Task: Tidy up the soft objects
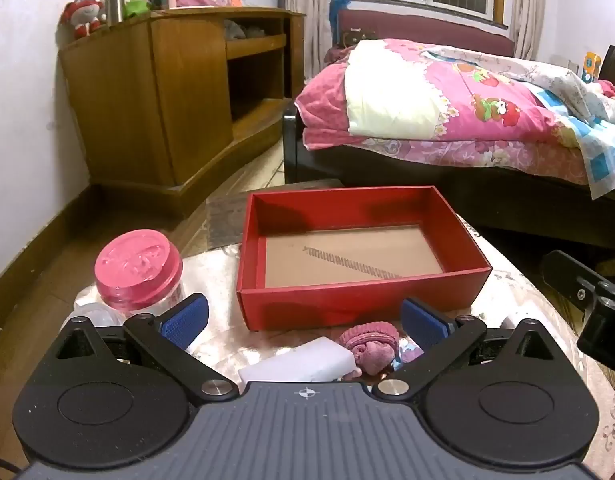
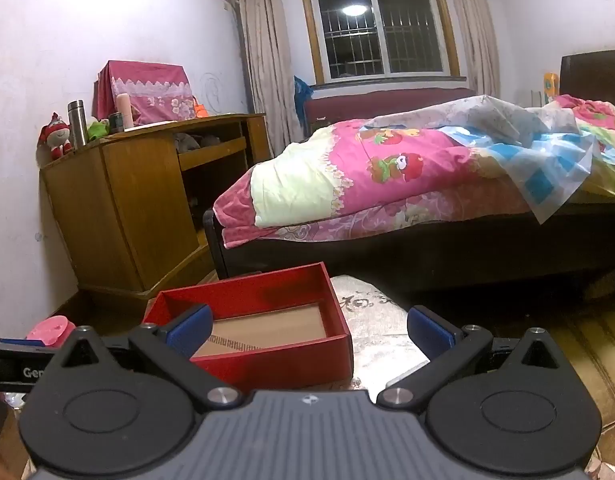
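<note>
left gripper (image 1: 305, 322) spread wide, empty, above pink knit bundle (image 1: 370, 343) and white block (image 1: 303, 364) on table (image 1: 519, 292) | right gripper (image 2: 309, 330) wide, empty | red box (image 1: 359, 256) empty: nothing sorted yet | only left view shows the soft items and pink-lidded jar (image 1: 138, 270)

White walls (image 2: 47, 40) frame a wooden cabinet (image 2: 123, 208) on the left; a bed (image 2: 427, 240) piled with a pink quilt (image 2: 387, 168) sits under the curtained, barred window (image 2: 377, 26).
</note>
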Tool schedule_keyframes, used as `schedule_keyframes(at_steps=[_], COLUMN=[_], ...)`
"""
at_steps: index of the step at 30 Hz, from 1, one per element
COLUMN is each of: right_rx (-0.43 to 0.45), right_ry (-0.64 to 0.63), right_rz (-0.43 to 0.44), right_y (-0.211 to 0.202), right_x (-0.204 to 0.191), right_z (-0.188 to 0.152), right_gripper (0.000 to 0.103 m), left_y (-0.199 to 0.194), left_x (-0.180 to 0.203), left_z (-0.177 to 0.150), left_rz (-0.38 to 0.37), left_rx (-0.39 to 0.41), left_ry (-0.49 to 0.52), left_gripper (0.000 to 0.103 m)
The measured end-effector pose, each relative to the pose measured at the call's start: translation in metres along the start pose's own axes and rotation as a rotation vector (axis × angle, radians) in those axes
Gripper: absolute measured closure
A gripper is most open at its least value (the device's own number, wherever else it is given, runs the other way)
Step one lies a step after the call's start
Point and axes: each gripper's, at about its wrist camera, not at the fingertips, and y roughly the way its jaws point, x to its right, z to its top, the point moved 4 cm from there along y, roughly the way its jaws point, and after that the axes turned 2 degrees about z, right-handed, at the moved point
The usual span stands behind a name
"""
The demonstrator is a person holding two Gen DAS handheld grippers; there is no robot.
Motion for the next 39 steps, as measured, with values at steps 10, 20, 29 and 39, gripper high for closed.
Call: schedule_keyframes(at_steps=[10,20,29,39], right_rx=[-0.001,-0.006,-0.023,-0.036], right_ry=[0.003,-0.005,-0.015,-0.017], right_rz=[0.004,-0.009,-0.029,-0.035], right_y=[0.0,0.0,0.003,0.003], right_x=[-0.001,-0.003,-0.003,-0.002], right_z=[0.0,0.0,-0.002,-0.003], right_gripper=[0.024,0.024,0.024,0.024], left_y=[0.001,0.002,0.005,0.011], left_x=[0.0,-0.002,-0.004,0.003], left_z=[-0.005,-0.003,-0.005,-0.015], left_rz=[0.013,0.052,0.067,0.033], left_rx=[0.009,0.008,-0.014,-0.096], left_ry=[0.023,0.019,0.017,0.036], left_gripper=[0.005,0.005,0.005,0.005])
